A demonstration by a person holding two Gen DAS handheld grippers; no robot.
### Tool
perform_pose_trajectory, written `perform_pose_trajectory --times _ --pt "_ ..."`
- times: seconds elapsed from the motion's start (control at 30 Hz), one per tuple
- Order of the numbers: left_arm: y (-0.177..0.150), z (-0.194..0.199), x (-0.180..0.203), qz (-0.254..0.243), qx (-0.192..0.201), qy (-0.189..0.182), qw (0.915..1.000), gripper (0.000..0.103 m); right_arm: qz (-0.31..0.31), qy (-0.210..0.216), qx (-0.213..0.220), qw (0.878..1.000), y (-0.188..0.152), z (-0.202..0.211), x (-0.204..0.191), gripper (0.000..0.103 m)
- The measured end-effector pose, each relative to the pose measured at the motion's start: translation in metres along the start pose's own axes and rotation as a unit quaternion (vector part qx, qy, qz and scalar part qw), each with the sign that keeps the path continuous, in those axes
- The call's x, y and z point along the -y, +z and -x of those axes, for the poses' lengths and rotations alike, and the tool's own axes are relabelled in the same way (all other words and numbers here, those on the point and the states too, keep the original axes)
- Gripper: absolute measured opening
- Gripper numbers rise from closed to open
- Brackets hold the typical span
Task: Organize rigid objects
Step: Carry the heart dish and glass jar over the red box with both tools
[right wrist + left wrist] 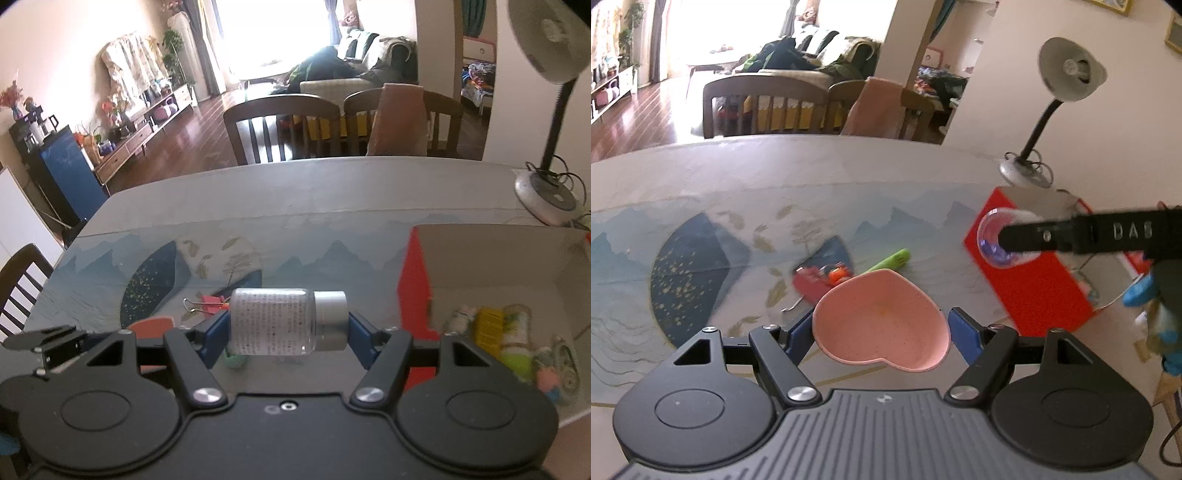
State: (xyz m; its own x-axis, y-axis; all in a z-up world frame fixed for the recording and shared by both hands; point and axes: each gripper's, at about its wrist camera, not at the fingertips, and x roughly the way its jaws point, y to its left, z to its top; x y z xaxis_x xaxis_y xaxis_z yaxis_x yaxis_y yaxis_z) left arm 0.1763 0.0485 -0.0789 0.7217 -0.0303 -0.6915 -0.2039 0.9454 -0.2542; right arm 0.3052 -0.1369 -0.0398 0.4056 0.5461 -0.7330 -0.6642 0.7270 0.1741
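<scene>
My left gripper (881,328) is shut on a pink heart-shaped dish (882,323), held between its blue pads above the table mat. My right gripper (288,328) is shut on a clear bottle (273,321) with a silver cap, held sideways above the table. The right gripper also shows in the left wrist view (1004,238), with the bottle's base (991,240) in front of a red box (1030,273). The box (413,280) stands at right and holds several small items (517,343). A red binder clip (812,282), an orange item (836,275) and a green tube (892,260) lie on the mat.
A desk lamp (1067,74) with its base (546,199) and cable stands at the table's far right. Wooden chairs (280,125) stand behind the far edge. Another chair (22,284) is at the left. A patterned mat (701,258) covers the table.
</scene>
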Motion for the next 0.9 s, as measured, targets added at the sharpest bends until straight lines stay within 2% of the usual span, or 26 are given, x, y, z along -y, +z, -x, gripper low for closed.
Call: perform_pose_trajectory --times 0.43,0.9 --pt "0.025 0.001 0.088 -0.040 0.011 -0.025 0.9988 0.077 -0.028 -0.013 0.031 0.999 -0.017 0.053 0.071 0.067" --pt "0.056 -0.043 0.185 -0.073 0.008 -0.031 0.9968 0.077 -0.032 -0.041 0.037 0.998 -0.029 0.073 0.164 0.067"
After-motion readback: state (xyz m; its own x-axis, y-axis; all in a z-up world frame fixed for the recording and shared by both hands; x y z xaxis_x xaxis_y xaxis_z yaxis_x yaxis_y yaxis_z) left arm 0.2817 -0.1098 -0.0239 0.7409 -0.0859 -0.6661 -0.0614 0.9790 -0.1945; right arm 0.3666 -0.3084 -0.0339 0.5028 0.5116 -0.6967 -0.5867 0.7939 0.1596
